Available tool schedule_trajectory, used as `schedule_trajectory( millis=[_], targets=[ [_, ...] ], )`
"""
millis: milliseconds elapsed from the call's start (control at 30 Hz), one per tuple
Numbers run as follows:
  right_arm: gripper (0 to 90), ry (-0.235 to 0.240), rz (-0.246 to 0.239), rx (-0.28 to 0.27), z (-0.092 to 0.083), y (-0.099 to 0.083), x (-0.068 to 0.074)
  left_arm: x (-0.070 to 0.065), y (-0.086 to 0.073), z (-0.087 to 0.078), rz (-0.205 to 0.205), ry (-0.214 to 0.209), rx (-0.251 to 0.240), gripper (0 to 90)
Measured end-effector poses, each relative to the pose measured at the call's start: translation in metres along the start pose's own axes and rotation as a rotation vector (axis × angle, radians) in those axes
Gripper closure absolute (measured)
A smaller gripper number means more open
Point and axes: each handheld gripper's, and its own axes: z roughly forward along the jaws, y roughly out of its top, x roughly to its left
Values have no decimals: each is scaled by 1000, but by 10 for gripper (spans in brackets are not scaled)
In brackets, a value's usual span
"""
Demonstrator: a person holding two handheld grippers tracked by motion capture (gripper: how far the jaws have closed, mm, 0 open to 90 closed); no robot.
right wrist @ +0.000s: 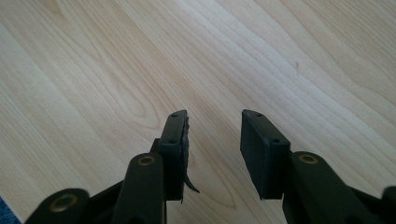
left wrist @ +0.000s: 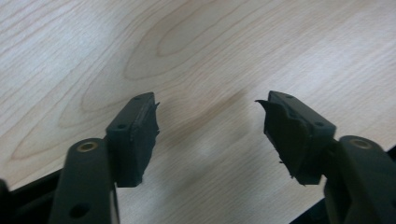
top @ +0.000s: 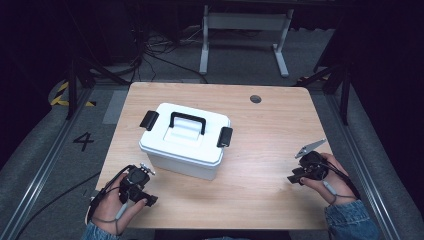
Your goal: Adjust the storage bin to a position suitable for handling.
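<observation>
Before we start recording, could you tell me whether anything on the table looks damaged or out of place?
The white box sits closed, both latches down. The odd part is the gripper pads: the right gripper has a pad peeling loose at its lower end, and the left gripper pads look frayed.

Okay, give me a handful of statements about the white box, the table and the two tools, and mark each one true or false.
1. The white box has its lid on. True.
2. The left tool is clamped on the box's black handle. False: it is down near the table's front edge, apart from the box, with its jaws open over bare wood.
3. The right tool holds nothing. True: its jaws stand apart over the wooden table.
4. The box lies on its side. False: it stands upright, handle on top.
5. A black latch sits at each end of the lid. True.
</observation>
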Motion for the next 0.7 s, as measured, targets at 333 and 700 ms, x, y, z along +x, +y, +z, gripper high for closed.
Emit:
schedule_trajectory(
  millis=[333, 700],
  targets=[
    [567, 5, -52, -55, -2, 7, 4, -1, -3, -5, -29, -11, -83, 378],
    [578, 46, -71, -82, -16, 25, 14, 3, -7, -6, -77, -25, -110, 359]
  ],
)
